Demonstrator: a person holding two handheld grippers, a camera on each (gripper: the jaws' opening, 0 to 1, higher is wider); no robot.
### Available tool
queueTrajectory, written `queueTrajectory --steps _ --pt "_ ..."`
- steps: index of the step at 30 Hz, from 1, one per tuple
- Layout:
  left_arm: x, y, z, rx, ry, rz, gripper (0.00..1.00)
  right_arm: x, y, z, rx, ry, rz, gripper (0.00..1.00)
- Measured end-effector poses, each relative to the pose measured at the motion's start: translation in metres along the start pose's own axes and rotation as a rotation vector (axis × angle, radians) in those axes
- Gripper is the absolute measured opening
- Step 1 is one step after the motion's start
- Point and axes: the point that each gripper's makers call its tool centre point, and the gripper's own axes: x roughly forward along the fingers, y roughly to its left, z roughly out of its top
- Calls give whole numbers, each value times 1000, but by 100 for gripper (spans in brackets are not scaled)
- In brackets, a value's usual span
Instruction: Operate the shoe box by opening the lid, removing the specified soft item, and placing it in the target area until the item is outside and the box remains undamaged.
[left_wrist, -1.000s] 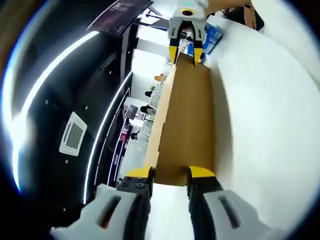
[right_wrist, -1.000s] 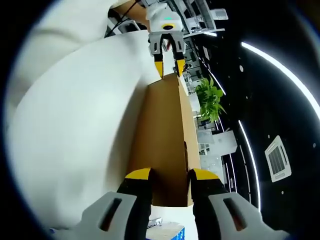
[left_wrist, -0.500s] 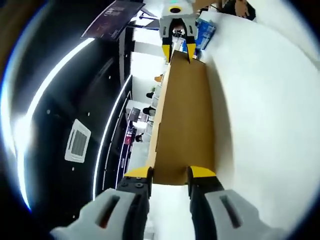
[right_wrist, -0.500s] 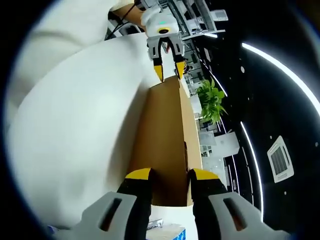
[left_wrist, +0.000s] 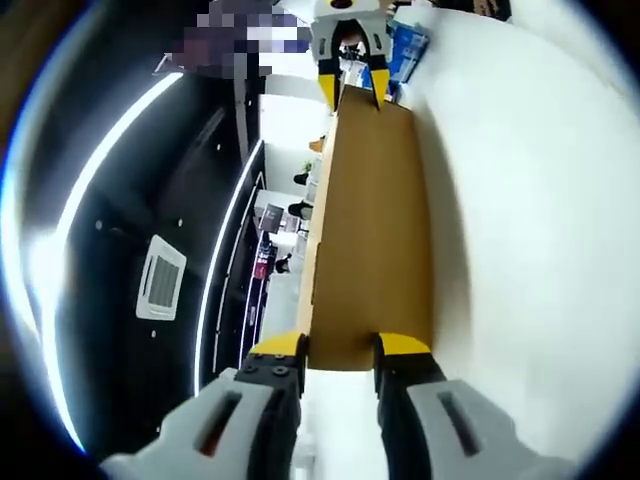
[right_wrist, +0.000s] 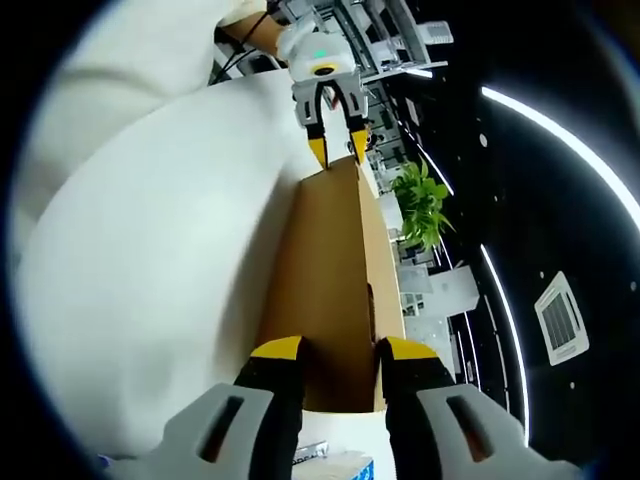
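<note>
1. The left gripper (left_wrist: 338, 347) is gripping one short end of the brown box lid (left_wrist: 372, 230) (above the white table (left_wrist: 530, 220)).
2. The right gripper (right_wrist: 338, 348) is pinching the opposite end, so the lid is stretching between both claws.

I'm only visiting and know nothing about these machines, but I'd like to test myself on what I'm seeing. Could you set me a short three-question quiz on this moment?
1. True or false: the brown cardboard lid is gripped at only one end.
2. Multiple choice: what green thing shows beyond the lid's edge in the right gripper view? A) a bottle B) a leafy plant C) a cloth
3. Fill in: the tips of both grippers are coloured ____.

Key
1. False: the left gripper pinches one end and the right gripper the far end.
2. B: a leafy plant.
3. Yellow.
</note>
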Motion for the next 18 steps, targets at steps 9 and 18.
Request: queueTrajectory --steps 9,18 --pt "-6 -3 4 -4 24 -9 27 -2 0 1 -7 0 -1 29" --pt "-11 1 8 -102 -15 -56 25 -3 -1 1 88 -19 9 32"
